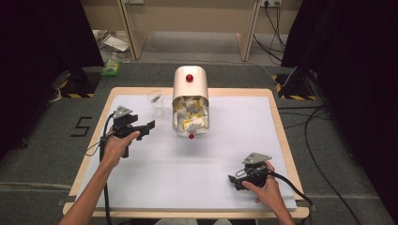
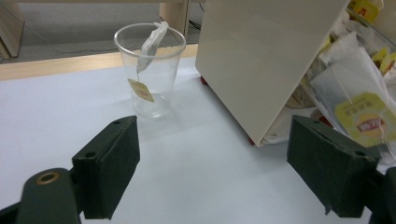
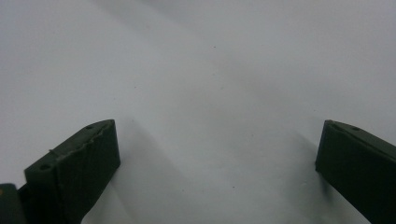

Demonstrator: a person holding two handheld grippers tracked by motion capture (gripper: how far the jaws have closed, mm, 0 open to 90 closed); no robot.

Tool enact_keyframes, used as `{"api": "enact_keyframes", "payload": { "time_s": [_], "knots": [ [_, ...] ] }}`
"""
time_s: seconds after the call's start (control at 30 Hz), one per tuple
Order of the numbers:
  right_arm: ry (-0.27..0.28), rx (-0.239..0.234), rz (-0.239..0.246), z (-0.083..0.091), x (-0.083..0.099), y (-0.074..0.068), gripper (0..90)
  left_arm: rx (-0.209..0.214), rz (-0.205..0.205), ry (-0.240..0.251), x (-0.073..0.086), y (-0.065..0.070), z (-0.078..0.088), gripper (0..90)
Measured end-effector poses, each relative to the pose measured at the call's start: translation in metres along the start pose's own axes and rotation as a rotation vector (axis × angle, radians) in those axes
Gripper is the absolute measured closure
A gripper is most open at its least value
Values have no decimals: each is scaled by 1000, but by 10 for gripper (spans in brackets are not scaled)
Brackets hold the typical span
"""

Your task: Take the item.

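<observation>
Clear plastic forms the cup (image 2: 150, 70) that stands upright on the white table (image 1: 225, 164), just beside the cream dispenser box (image 1: 190, 84) and on its left in the high view. One tea bag (image 2: 152, 42) is draped over the cup's rim, its pouch at the lip and its string running down to a yellow tag (image 2: 141, 90) that hangs against the cup wall. Whether the tag lies inside or outside the wall cannot be told.

The dispenser box has a rounded top with a red knob (image 1: 189, 78), and its open front is crowded with white and yellow tea bags (image 1: 191, 117). In the left gripper view, more of these packets (image 2: 359, 98) spill out beside the box's slanted cream side.

The left gripper (image 1: 141, 127) is held near the cup and the box, touching neither; its jaws are spread wide with nothing between them. The right gripper (image 1: 237, 180) rests well apart, near the table's front right corner, its jaws likewise spread wide over bare white surface.
</observation>
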State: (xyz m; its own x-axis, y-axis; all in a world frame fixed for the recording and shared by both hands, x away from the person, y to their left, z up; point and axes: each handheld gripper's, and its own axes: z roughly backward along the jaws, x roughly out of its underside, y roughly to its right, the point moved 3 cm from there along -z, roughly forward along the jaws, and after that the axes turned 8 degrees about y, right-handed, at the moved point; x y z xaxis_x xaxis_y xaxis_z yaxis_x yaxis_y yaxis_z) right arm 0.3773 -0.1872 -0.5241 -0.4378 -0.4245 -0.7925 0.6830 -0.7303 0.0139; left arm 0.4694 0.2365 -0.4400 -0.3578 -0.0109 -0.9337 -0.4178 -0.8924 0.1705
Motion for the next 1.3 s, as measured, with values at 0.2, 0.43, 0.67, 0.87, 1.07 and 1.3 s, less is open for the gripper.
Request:
{"api": "enact_keyframes", "payload": {
  "time_s": [0.2,0.43,0.67,0.87,1.07,1.3],
  "knots": [
    [0,0,1,0,0,0,4,-1,-8,-5,10,3,5,167],
    [0,0,1,0,0,0,4,-1,-22,-5,20,8,11,167],
    [0,1,1,0,0,0,4,7,-28,-11,33,15,19,168],
    [0,0,1,0,0,0,4,25,-26,-22,45,20,25,167],
    [0,1,1,0,0,0,4,33,-40,-30,57,25,31,168],
    [0,1,1,0,0,0,4,40,-41,-34,72,28,36,159]
  ]
}}
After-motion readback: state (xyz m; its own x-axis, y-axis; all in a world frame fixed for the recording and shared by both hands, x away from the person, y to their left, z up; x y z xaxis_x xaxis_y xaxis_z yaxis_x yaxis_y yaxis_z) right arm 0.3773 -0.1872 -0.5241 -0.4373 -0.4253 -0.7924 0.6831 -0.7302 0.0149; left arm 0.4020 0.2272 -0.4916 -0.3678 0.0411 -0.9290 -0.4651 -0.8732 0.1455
